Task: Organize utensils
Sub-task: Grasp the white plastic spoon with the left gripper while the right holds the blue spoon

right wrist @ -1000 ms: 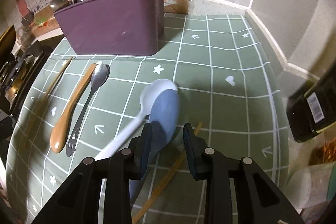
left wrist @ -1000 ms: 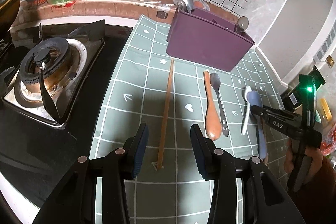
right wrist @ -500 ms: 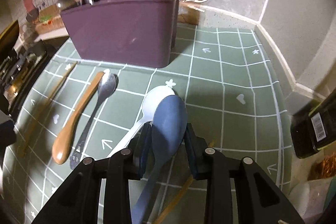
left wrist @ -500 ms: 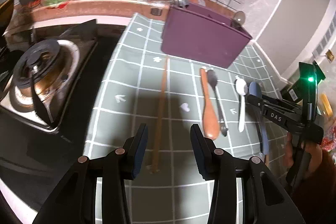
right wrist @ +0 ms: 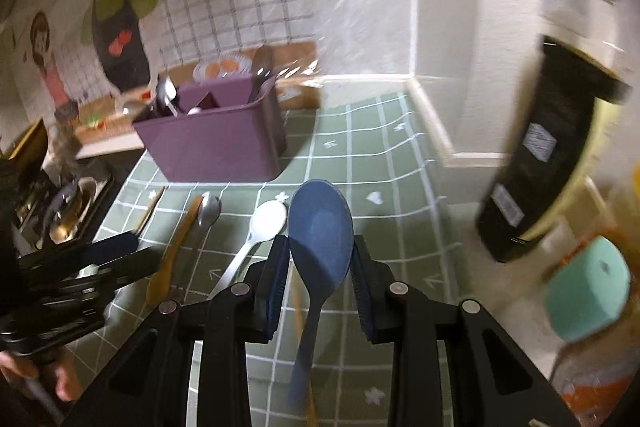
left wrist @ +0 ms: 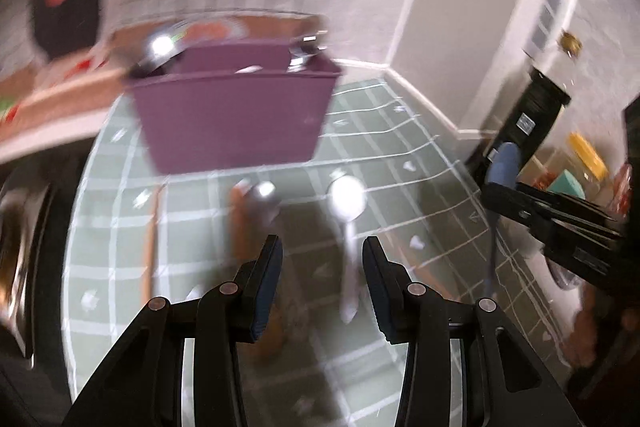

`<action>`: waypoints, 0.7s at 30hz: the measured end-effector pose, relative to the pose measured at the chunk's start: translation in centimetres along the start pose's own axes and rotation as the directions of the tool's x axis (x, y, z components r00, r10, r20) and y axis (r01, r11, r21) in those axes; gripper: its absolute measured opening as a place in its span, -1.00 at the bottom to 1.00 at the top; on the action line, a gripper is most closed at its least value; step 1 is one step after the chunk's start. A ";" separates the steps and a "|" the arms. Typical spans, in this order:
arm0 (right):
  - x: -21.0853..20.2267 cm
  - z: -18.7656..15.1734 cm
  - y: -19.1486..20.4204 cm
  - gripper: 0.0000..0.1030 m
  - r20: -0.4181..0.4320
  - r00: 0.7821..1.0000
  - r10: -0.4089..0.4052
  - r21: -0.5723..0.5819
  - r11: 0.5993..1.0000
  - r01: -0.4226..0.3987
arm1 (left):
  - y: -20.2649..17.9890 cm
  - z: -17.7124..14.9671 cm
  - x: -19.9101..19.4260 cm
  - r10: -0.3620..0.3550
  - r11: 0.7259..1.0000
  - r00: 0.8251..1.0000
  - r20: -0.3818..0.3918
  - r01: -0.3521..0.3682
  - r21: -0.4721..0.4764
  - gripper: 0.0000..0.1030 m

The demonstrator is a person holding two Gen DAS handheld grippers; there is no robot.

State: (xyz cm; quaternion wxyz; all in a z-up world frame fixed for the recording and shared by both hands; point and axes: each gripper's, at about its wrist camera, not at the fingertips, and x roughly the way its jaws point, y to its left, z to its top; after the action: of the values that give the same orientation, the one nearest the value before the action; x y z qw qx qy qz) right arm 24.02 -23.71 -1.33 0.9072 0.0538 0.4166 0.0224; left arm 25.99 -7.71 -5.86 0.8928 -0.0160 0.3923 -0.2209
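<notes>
My right hand-held gripper (right wrist: 320,251) is clamped on the blue spoon (right wrist: 321,227), lifted off the tabletop; the left hand-held gripper (left wrist: 322,263) is spread, empty. At 11 o'clock, the purple caddy (right wrist: 224,143) holds several utensils.

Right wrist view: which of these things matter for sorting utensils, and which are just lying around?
Job:
blue spoon, clamped in right gripper
white spoon, metal spoon, wooden spoon on mat
purple caddy

Lying about:
dark bottle
teal lid
</notes>
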 end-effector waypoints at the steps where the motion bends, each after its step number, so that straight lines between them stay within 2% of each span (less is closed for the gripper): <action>1: -0.6 -0.1 -0.5 -0.45 0.011 1.000 -0.006 0.020 1.000 0.006 | -0.6 0.4 0.9 -0.002 1.000 1.000 0.002 0.002 0.018 -0.17; 6: -1.9 -1.1 -1.9 -0.45 0.033 0.998 -0.045 0.066 0.997 0.043 | -2.2 1.6 5.6 0.004 0.999 0.999 -0.039 -0.002 0.052 -0.17; 9: -2.3 -1.5 -2.4 -0.45 0.032 0.999 -0.041 0.087 0.995 0.038 | -3.0 2.1 8.2 0.048 0.994 0.996 -0.076 -0.040 0.104 -0.17; 14: -2.8 -2.0 -2.9 -0.45 0.037 0.998 -0.052 0.090 0.995 0.048 | -4.0 2.6 10.2 0.113 0.979 0.989 -0.093 -0.095 0.180 -0.17; 17: -2.8 -2.0 -3.2 -0.45 0.034 0.998 -0.051 0.096 0.994 0.048 | -4.0 2.9 11.2 0.143 0.977 0.984 -0.104 -0.123 0.177 -0.17; 21: -2.6 -2.0 -3.5 -0.45 0.029 0.998 -0.047 0.108 0.993 0.044 | -3.2 3.0 12.0 0.145 0.983 0.982 -0.119 -0.130 0.130 -0.17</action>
State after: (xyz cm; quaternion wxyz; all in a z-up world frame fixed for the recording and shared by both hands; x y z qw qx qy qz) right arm 20.83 -27.25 -1.07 0.9098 0.0931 0.4038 -0.0215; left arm 34.06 -15.93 -11.44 0.8782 0.0796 0.4347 -0.1826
